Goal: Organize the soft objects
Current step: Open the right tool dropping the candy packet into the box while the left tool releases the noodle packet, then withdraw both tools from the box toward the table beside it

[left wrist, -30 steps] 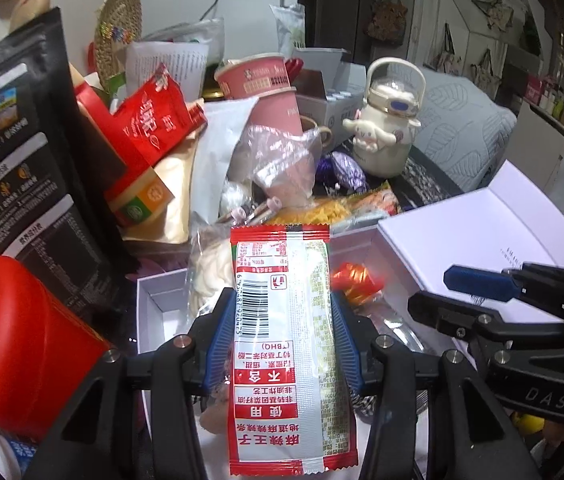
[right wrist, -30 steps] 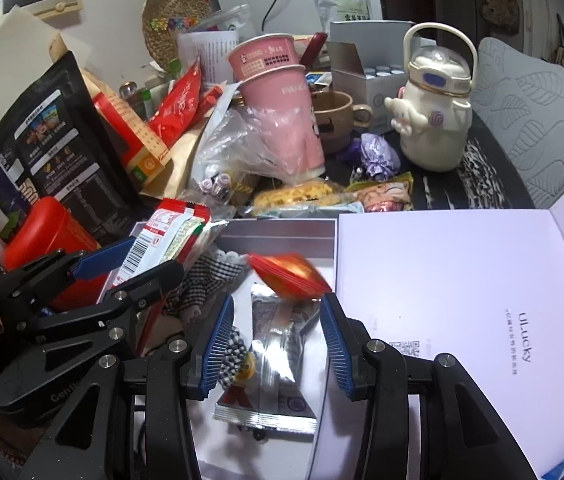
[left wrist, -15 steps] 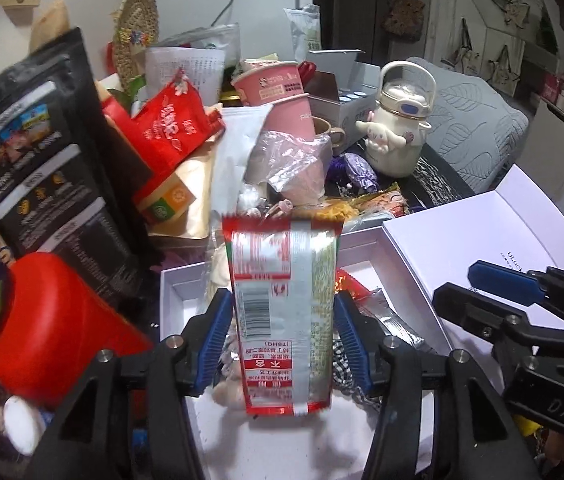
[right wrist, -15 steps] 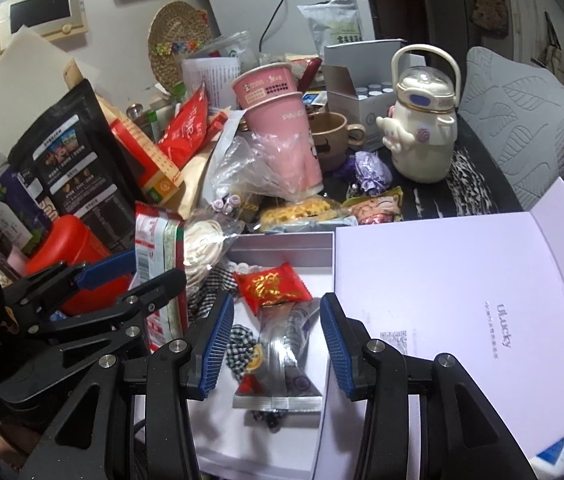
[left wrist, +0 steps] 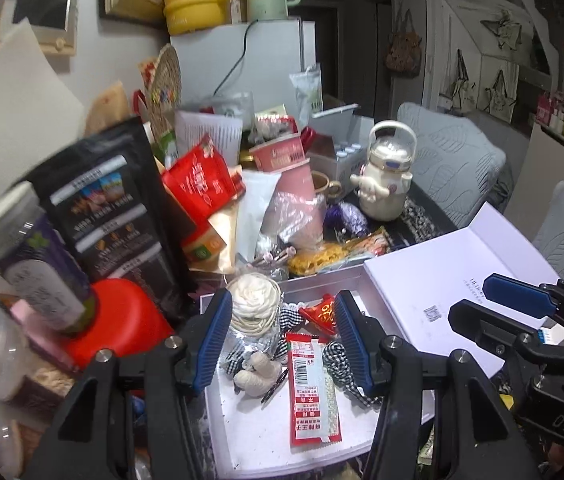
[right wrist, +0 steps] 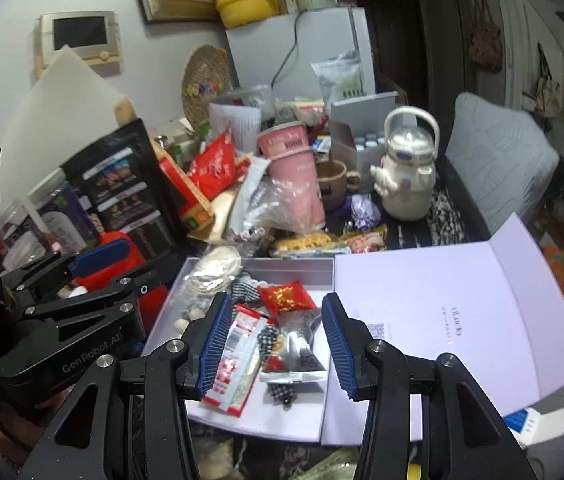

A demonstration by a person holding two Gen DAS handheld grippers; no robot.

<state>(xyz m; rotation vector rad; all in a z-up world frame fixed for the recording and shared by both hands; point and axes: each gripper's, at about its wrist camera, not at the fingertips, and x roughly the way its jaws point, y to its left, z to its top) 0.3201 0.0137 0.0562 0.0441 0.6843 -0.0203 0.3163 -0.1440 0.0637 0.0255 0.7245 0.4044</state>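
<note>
Two claws hover above the white box (left wrist: 249, 440), both spread and empty. Between the blue pads of the left claw (left wrist: 284, 338) nothing is pinched now: the red-and-white sachet (left wrist: 312, 388) that it gripped a second ago lies flat on the box floor below and just ahead of it, its jaws having opened during that second. That, I judge, puts one more soft thing away, and both claws look higher over the box than before, free for the next pick.

Under the right claw (right wrist: 271, 346) lie the same sachet, a silver foil packet (right wrist: 298, 354) and a red wrapped sweet (right wrist: 286, 298), none of them touched. Farther ahead of the left claw, a coil of pale cord (left wrist: 251, 310) sits at the box's far corner, with checked cloth (left wrist: 334, 354) beside the sachet.

Beyond the box, the worktop is heaped with bags and cups that overlap, so I cannot tell which remain to be sorted. The box's near edge is hidden behind the claw frames, and the open lid (right wrist: 442, 312) runs out of view to the right.
</note>
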